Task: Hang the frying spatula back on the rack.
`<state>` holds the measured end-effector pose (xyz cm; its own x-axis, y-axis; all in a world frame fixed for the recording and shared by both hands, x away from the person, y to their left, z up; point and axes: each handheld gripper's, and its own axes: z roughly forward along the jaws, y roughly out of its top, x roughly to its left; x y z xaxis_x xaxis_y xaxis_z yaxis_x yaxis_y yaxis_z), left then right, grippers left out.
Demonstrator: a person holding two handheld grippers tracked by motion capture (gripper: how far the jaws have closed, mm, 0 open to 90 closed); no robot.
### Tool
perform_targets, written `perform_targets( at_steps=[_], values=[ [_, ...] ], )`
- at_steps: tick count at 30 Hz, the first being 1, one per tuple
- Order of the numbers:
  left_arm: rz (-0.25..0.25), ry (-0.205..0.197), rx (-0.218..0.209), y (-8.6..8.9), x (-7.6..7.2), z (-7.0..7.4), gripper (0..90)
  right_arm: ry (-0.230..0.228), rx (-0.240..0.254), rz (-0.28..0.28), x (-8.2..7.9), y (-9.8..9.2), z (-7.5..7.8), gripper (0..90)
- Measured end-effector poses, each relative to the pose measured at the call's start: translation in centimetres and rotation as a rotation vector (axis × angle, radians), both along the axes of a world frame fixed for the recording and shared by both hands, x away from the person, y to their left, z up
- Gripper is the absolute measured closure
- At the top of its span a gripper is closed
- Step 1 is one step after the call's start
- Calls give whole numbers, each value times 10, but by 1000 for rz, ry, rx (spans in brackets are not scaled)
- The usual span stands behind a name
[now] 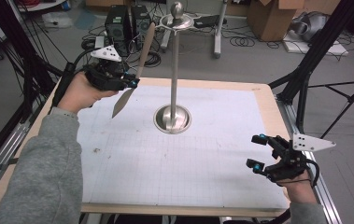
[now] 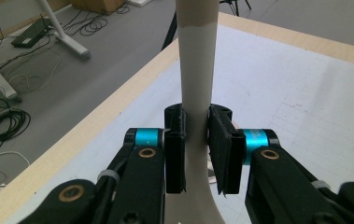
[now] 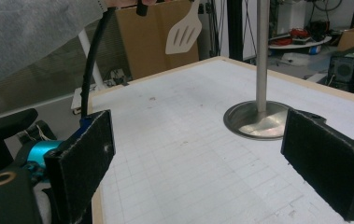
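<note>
My left gripper [image 1: 131,83] clamps the spatula [image 1: 127,97] by its handle, lifted over the table's [image 1: 268,100] far left, beside the metal stand [image 1: 173,117]. My right gripper [image 1: 257,152] hangs wide open, empty, near right.

Left gripper [image 1: 133,83]: raised at the table's far left, jaws clamped on a spatula [image 1: 139,70] handle; grey-sleeved forearm [image 1: 48,163] extended. Right gripper [image 1: 258,153]: low, near right, jaws spread wide, holding nothing.
</note>
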<state>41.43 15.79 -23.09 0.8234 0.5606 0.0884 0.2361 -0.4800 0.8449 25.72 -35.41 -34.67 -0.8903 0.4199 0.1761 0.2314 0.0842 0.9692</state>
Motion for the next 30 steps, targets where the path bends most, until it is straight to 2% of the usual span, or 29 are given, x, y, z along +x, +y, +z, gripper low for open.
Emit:
perform_targets(
  at_steps=[23,27,30],
  values=[
    [2,-3,11,-6,2,-3,767,-2,0,-4,0,0,0,86],
    [2,-28,-23,-6,1,0,777,-1,0,-2,0,0,0,86],
    [16,-55,-13,-5,0,1,834,-2,0,-3,0,0,0,86]
  ],
)
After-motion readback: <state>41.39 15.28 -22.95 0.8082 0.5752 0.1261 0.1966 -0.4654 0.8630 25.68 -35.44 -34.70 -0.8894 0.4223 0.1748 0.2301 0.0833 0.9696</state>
